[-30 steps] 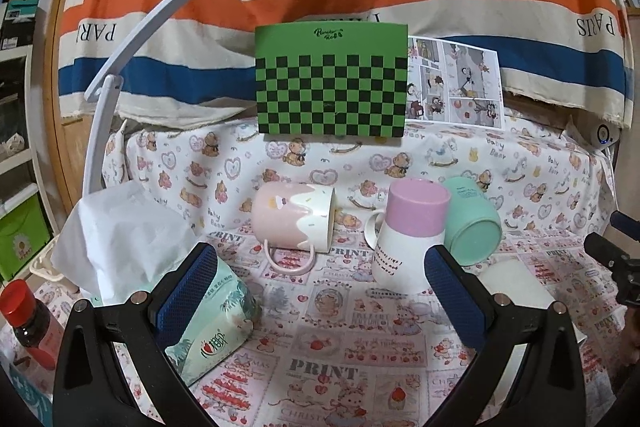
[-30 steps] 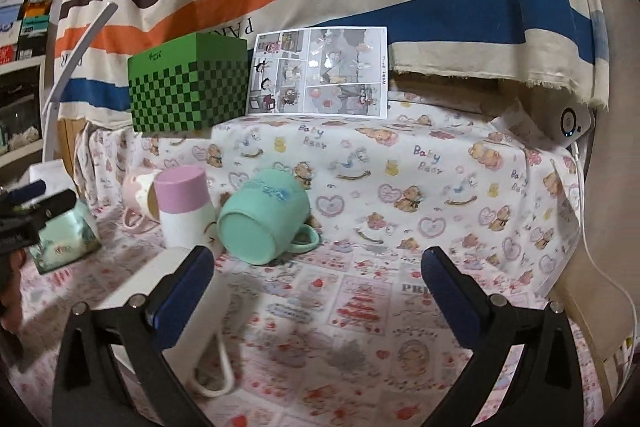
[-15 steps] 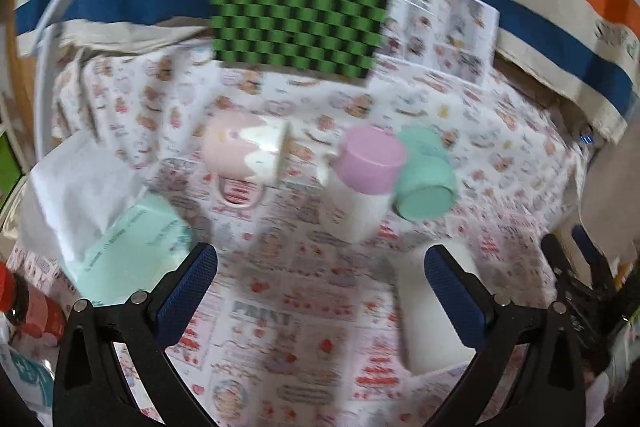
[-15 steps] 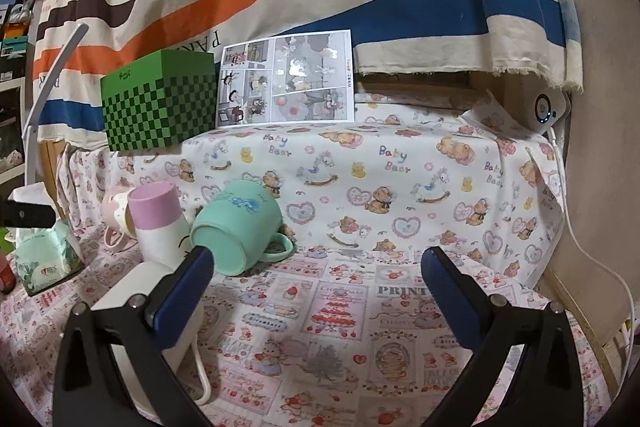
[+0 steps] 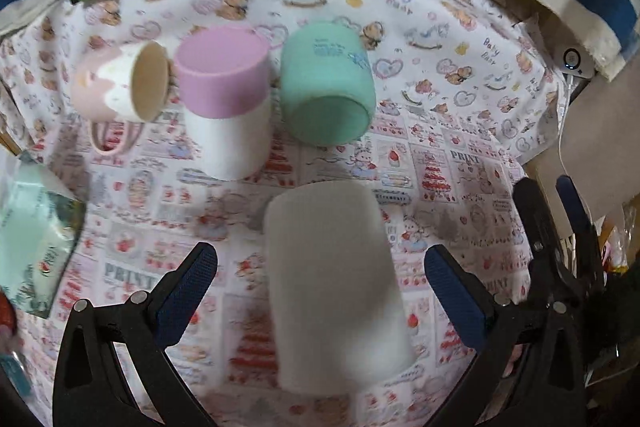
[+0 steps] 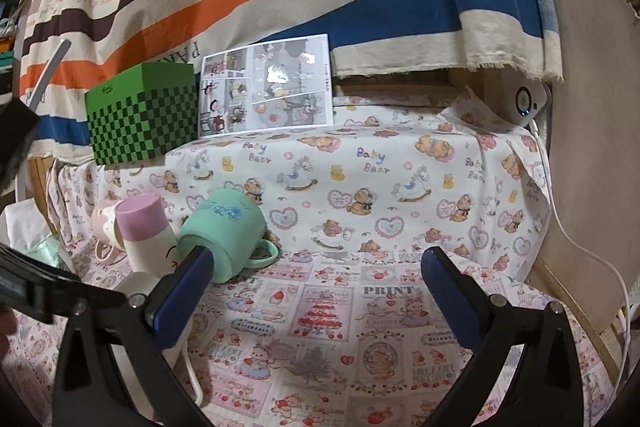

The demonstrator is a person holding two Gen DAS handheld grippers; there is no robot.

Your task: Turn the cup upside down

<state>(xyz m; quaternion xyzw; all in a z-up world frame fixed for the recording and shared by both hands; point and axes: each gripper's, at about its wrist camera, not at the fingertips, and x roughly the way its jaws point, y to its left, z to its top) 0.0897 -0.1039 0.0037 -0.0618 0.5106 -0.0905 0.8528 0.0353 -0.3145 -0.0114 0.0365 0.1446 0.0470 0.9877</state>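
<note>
A white cup (image 5: 336, 287) lies on its side on the patterned cloth, blurred, right between and below my open left gripper (image 5: 320, 287), which hovers above it with fingers spread on both sides. Part of it and its thin handle show in the right wrist view (image 6: 136, 283). A mint green cup (image 5: 326, 87) lies on its side behind it, bottom toward me; it also shows in the right wrist view (image 6: 224, 231). A pink-topped white cup (image 5: 226, 99) stands upside down. A pink and cream cup (image 5: 120, 87) lies on its side. My right gripper (image 6: 316, 291) is open and empty.
A green checkered box (image 6: 144, 119) and a picture card (image 6: 268, 87) stand at the back against striped fabric. A tissue pack (image 5: 36, 239) lies at the left. A white device with a cable (image 6: 528, 103) sits at the far right. The right gripper's fingers (image 5: 536, 211) show beside the table's right edge.
My left gripper has risen and tilted down, moving right over the white cup, which now lies between its fingers. My right gripper has shifted slightly closer and lower.
</note>
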